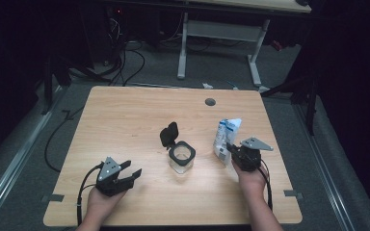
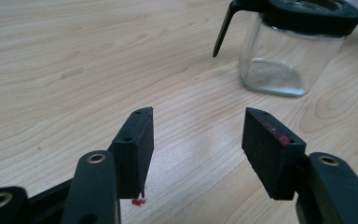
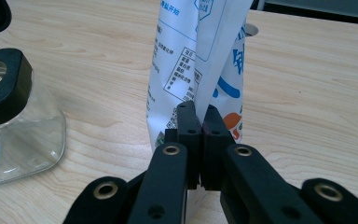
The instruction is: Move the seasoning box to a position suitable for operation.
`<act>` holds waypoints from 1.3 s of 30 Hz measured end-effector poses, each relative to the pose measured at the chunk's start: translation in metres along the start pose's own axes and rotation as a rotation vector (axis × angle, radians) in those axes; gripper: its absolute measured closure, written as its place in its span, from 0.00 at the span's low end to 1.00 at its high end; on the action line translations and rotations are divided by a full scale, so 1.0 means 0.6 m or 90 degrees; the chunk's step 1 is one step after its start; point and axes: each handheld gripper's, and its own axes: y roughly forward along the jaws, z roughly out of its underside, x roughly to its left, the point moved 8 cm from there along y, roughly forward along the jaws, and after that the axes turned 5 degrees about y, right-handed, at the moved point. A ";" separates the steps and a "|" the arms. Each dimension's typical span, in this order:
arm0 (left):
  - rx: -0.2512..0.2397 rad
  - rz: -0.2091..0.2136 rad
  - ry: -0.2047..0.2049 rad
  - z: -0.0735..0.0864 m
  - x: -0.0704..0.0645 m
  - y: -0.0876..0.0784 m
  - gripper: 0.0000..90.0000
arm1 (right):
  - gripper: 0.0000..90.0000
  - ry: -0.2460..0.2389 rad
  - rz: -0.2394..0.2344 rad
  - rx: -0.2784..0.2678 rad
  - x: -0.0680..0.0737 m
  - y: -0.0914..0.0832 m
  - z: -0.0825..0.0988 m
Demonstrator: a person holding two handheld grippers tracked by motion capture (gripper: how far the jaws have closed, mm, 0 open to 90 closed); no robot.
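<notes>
Right gripper (image 3: 199,122) at frame centre, jaws clamped on upright white pouch (image 3: 200,56); left gripper (image 2: 196,140) lower centre, jaws apart, empty, near glass jar (image 2: 284,51).

The bag (image 3: 200,56) runs off the top edge of the right gripper view, its small print unreadable; the jar (image 3: 14,121) is cut by the left edge.

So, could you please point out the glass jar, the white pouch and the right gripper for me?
glass jar (image 1: 181,159): high view, on its black collar.
white pouch (image 3: 182,65): right gripper view, on its printed front panel.
right gripper (image 3: 200,122): right gripper view, between its closed fingertips, pinching the pouch.
</notes>
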 end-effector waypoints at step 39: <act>0.000 0.028 0.039 0.000 -0.023 0.014 0.45 | 1.00 -0.043 -0.040 0.121 0.011 -0.015 -0.032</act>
